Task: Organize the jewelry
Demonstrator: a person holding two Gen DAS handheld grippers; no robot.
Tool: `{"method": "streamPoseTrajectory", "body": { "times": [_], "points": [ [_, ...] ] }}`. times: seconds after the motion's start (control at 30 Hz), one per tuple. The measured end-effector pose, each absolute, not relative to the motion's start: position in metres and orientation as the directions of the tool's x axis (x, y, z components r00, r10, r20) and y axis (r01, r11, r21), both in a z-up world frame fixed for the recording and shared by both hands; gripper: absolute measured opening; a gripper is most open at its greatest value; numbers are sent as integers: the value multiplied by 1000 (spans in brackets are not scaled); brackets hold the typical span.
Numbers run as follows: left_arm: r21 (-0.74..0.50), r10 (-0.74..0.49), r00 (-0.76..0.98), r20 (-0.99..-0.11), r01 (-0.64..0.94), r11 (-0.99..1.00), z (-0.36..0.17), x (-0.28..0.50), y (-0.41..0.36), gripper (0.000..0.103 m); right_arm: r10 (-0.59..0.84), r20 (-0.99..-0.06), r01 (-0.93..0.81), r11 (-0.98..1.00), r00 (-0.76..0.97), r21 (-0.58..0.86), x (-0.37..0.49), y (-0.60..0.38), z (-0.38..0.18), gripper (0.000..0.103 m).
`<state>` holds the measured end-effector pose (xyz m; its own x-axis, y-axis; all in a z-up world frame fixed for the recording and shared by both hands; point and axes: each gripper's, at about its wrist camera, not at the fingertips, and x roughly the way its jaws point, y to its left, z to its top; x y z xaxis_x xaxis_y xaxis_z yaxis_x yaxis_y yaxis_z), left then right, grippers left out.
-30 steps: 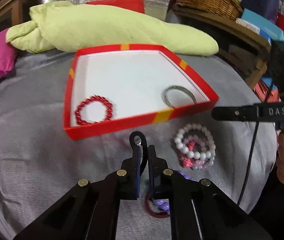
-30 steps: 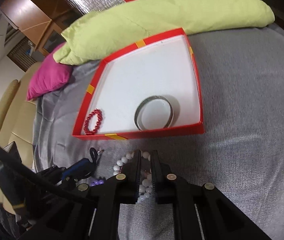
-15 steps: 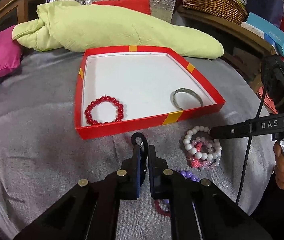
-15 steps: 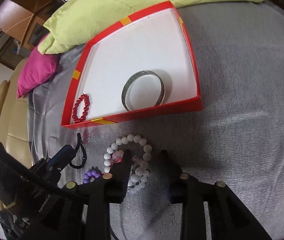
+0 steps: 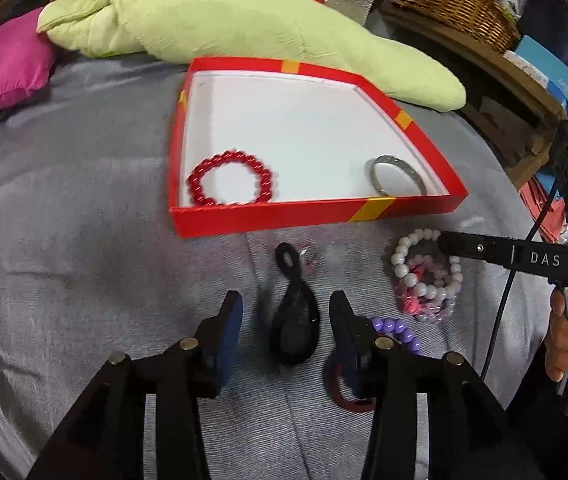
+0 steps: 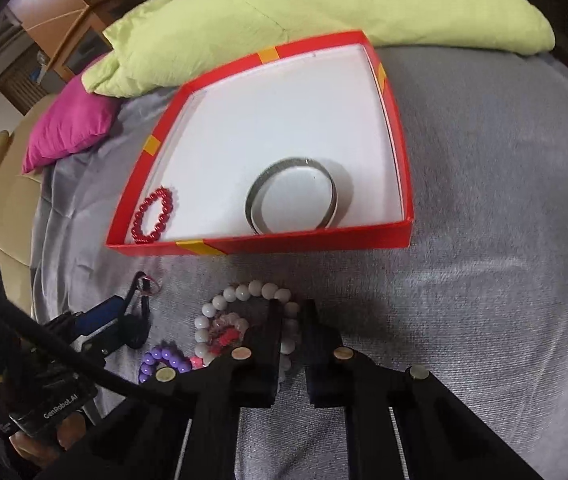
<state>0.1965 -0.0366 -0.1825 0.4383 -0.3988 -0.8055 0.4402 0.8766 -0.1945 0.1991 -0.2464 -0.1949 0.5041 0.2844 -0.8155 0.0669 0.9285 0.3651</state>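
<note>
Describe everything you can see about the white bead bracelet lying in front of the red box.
The white bead bracelet is a ring of round, glossy, pearl-like beads lying flat on the grey cloth, just outside the red box. It rests on a small pile with pale pink beads and a red-pink piece. The right gripper is closing, with the ring's right side between its fingers.

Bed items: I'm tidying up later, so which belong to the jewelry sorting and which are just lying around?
Jewelry job: red box, red bead bracelet, silver bangle, white bead bracelet, purple bead bracelet, black cord.

Lying around: green blanket, pink pillow, wicker basket.
</note>
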Motion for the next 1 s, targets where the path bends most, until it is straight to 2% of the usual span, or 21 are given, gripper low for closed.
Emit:
{"method": "streamPoseTrajectory", "body": {
  "times": [0.1, 0.13, 0.23, 0.47, 0.83, 1.0],
  "points": [
    [-162, -391, 444, -806, 471, 867, -184, 193, -45, 46, 301, -790, 48, 922, 534, 384, 195, -250, -186, 11],
    [-153, -387, 438, -812, 480, 864, -186, 193, -49, 42, 307, -782, 42, 920, 542, 390, 194, -251, -183, 11],
    [-122, -375, 448, -811, 497, 859, -186, 193, -54, 8, 321, -759, 24, 914, 567, 404, 191, -253, -174, 11],
    [-136, -418, 514, -749, 498, 856, -165, 188, -49, 6, 362, -702, -37, 901, 614, 432, 182, -251, -156, 11],
    [-164, -544, 591, -596, 573, 803, -121, 172, -51, 6, 391, -581, -95, 876, 714, 473, 172, -260, -124, 11],
    [-181, -571, 587, -574, 589, 787, -110, 179, -56, 6, 381, -571, -86, 876, 727, 475, 185, -264, -118, 11]
  ]
}}
